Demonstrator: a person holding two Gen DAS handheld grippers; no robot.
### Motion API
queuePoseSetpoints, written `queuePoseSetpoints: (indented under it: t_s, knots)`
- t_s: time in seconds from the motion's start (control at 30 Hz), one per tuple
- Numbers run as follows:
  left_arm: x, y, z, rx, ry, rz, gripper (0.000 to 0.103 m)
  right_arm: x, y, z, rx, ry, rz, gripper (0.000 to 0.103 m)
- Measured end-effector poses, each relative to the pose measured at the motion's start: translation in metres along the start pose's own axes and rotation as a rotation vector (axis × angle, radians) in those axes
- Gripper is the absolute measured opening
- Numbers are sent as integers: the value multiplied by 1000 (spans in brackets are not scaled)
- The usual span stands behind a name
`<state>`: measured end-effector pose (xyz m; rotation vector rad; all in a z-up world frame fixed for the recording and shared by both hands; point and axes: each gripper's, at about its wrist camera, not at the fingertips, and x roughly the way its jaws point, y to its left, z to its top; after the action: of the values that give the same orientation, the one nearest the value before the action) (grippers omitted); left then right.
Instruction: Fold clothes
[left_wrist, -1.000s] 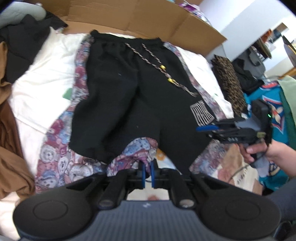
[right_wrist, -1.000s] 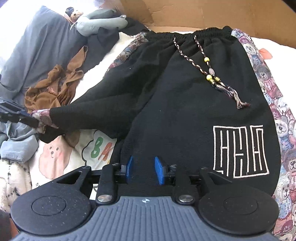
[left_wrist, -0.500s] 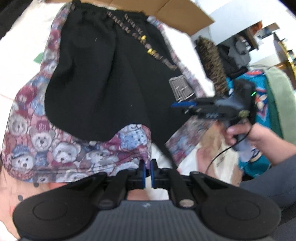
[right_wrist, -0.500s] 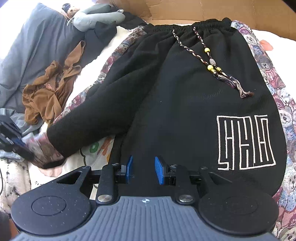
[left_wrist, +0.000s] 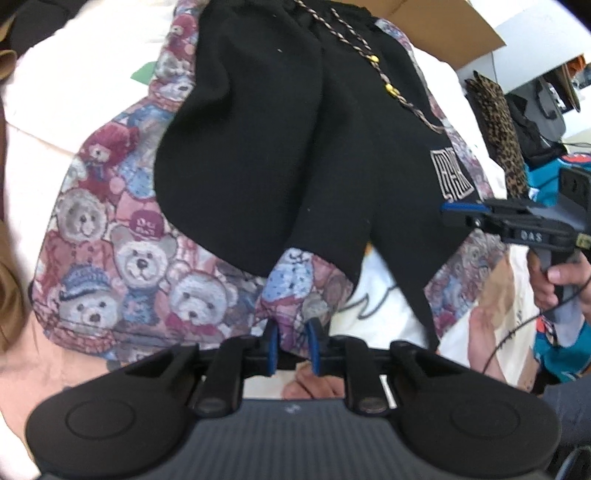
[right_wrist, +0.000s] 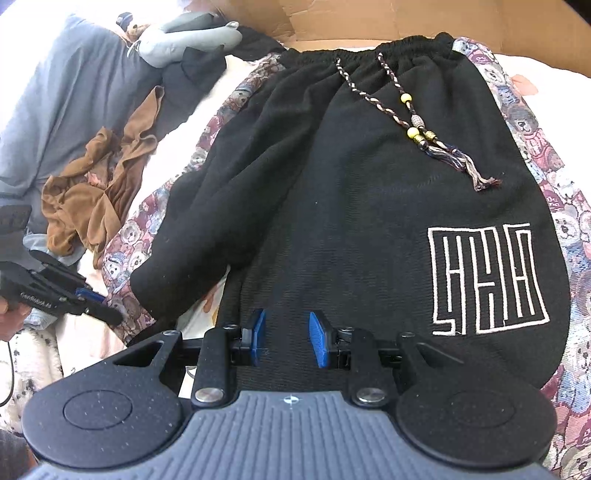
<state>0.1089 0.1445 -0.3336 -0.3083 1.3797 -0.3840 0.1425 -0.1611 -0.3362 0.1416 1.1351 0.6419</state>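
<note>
Black shorts (right_wrist: 351, 221) with teddy-bear side panels lie waist-up on the bed, with a beaded drawstring (right_wrist: 406, 107) and a white maze logo (right_wrist: 484, 280). In the left wrist view the shorts (left_wrist: 295, 147) fill the middle. My left gripper (left_wrist: 292, 349) is low at the teddy-print hem (left_wrist: 295, 295) of the left leg. Its jaws are opening, and the hem sits loosely between the pads. My right gripper (right_wrist: 286, 338) stands open over the black fabric near the right leg's hem. Each view shows the other tool: left gripper (right_wrist: 96, 306), right gripper (left_wrist: 454, 210).
A crumpled brown garment (right_wrist: 96, 192), a grey cloth (right_wrist: 55, 110) and a grey plush (right_wrist: 184, 40) lie left of the shorts. Cardboard (right_wrist: 369, 18) stands behind the waistband. A leopard-print item (left_wrist: 498, 125) and teal cloth (left_wrist: 561, 350) lie to the right.
My left gripper has come down to the bed with the teddy-print hem, and its pads have parted. The left leg now lies spread out. The right gripper has kept still.
</note>
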Motion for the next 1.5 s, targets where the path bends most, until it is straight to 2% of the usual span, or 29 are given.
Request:
queuePoseSetpoints:
  t_s: [0.43, 0.57, 0.73, 0.93, 1.07, 1.23, 1.37, 1.5]
  knots:
    - [3, 13, -2, -95, -75, 68, 17, 2, 8, -5, -2, 18, 40, 33]
    - [3, 14, -5, -91, -88, 96, 17, 5, 15, -6, -2, 31, 74, 33]
    - [-2, 18, -7, -98, -121, 106, 10, 12, 30, -5, -20, 78, 125, 33]
    - [3, 20, -10, -151, -155, 97, 7, 18, 56, 0, -75, 162, 171, 33]
    - [9, 22, -19, -178, -168, 60, 7, 28, 72, 12, -71, 227, 194, 33]
    - [14, 25, -32, -195, -196, -4, 6, 53, 92, 18, -18, 292, 155, 34]
    - [15, 34, -44, -227, -232, -65, 6, 74, 108, 16, 6, 353, 163, 34]
    - [19, 43, -53, -263, -259, -110, 6, 91, 109, 9, 153, 367, 131, 34]
